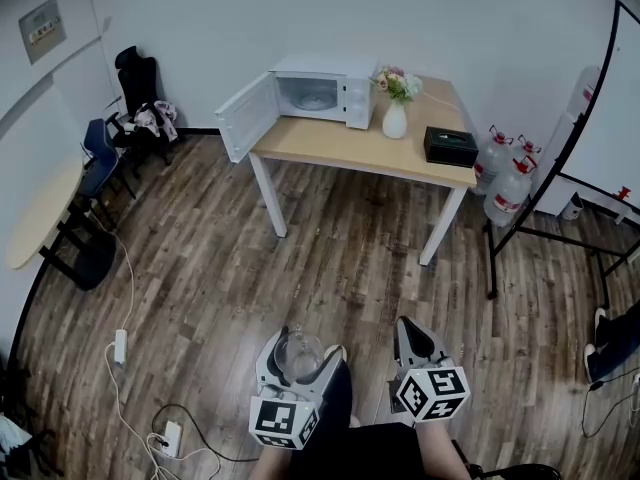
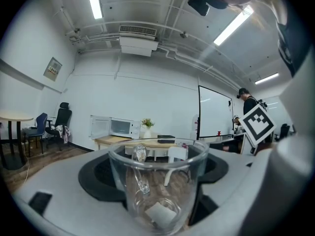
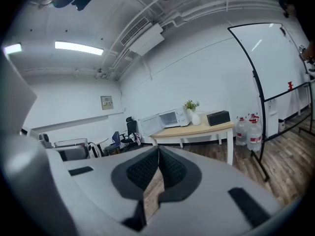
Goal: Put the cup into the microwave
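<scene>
Cup [image 2: 158,186] clamped upright between left claw [image 1: 297,360] jaws, well apart from microwave [image 1: 322,93].

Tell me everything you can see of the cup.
The cup is clear glass, round and open-topped, with a glass handle and a pale patch at its base. It looks empty and stands upright, gripped between the left tool's jaws, far from the open microwave on the table.

Wooden table [image 1: 340,144] by the white wall [image 1: 470,18], far ahead of the right gripper [image 1: 405,328]; whiteboard [image 1: 612,118] right, plank floor [image 1: 250,288].
</scene>
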`<state>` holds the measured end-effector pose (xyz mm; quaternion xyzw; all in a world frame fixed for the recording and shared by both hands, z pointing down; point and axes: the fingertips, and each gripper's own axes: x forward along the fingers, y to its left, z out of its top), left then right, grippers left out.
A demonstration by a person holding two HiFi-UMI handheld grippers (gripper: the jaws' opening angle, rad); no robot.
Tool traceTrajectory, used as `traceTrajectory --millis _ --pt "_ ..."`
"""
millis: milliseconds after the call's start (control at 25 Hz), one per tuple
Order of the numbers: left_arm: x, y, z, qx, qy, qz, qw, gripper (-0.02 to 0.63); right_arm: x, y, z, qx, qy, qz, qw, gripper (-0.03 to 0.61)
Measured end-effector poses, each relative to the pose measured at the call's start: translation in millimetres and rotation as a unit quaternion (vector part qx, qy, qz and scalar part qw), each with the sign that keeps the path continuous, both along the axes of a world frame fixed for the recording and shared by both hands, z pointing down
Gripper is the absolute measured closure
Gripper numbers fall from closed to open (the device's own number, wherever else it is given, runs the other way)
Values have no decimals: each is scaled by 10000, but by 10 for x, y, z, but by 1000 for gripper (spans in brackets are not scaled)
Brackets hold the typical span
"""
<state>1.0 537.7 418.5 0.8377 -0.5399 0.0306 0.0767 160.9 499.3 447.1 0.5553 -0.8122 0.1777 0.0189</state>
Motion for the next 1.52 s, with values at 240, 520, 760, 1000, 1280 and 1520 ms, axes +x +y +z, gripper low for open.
traceTrajectory --millis 240,520,760,1000,1280,1520 --pt "1 -416 -7 3 24 10 10000 199 -7 -429 13 -24 8 12 10000 586" --pt "-27 -953 -121 62 67 7 10000 199 -68 -996 -55 -53 3 13 10000 586" --pt "-91 -1430 -184 66 99 7 9999 199 -155 -1443 -107 -77 86 -26 9999 586" --pt "-138 -1839 -206 68 98 62 9999 199 -229 -1826 -116 -116 82 8 9999 586" --pt "-192 -2308 -197 50 257 152 9995 199 -301 -2284 -53 -225 40 46 9997 586" --pt "-237 -2664 -194 94 187 172 9996 199 -352 -2614 -28 -267 52 62 9996 586"
